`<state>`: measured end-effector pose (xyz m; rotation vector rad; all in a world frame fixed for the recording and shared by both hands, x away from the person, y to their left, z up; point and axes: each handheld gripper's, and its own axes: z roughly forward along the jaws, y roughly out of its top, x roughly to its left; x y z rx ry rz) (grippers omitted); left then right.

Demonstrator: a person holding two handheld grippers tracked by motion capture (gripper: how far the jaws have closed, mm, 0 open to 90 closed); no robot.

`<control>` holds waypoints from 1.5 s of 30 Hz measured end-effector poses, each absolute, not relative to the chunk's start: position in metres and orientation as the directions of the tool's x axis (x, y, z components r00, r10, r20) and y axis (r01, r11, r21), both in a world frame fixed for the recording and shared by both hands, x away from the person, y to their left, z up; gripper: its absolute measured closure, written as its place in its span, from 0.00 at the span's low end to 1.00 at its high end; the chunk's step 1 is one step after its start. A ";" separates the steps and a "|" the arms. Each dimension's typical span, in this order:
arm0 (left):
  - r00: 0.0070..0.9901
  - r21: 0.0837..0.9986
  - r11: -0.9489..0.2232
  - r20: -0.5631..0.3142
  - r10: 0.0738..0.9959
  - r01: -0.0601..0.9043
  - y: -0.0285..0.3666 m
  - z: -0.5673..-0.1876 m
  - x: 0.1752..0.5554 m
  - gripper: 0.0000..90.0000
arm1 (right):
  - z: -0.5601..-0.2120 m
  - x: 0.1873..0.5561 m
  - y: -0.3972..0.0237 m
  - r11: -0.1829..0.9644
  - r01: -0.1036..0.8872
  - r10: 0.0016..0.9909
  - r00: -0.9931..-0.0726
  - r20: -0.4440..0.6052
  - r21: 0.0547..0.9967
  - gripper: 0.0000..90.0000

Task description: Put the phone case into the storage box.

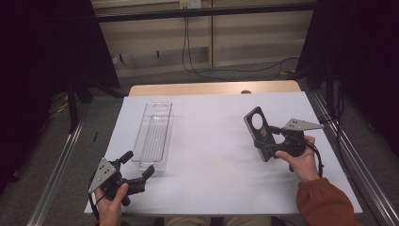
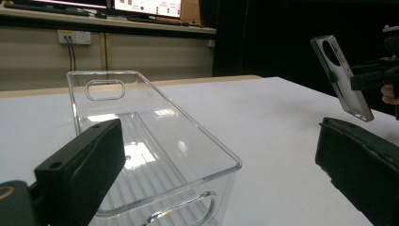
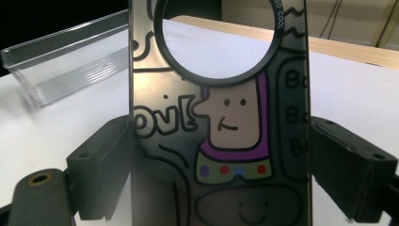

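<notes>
Holding item: phone case (image 1: 258,133), decorated, round camera opening — clamped between the right gripper (image 1: 275,141) jaws at centre right of the high view, lifted off the table (image 1: 216,141). Clear bin (image 1: 155,134) at centre left; left gripper (image 1: 134,172) at lower left, jaws spread, beside the bin's near end. Likely advice — keep the case level over the bin before releasing.

Dim surroundings, bright white table (image 1: 221,141).
Lit evenly from overhead, with soft faint shadows under the clear bin (image 1: 154,136) and below the phone case (image 1: 259,132). Glare patches on the bin's floor in the left gripper view. Slightly soft and grainy overall; black beyond the table at both sides. Blurred close up in the right gripper view, especially the case's lower edge.
</notes>
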<state>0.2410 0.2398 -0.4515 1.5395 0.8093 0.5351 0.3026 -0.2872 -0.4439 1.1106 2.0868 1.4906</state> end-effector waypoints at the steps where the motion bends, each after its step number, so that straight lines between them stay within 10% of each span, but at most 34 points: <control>1: 0.644 0.982 0.008 -0.129 0.754 0.187 0.239 -0.451 0.241 0.02 | -0.444 0.300 -0.286 0.143 0.391 0.756 -0.636 0.155 0.909 0.14; 45: 0.842 0.972 -0.075 -0.152 0.517 0.221 0.194 -0.440 0.247 0.07 | -0.445 0.250 -0.235 0.170 0.310 0.581 -0.798 0.159 0.936 0.14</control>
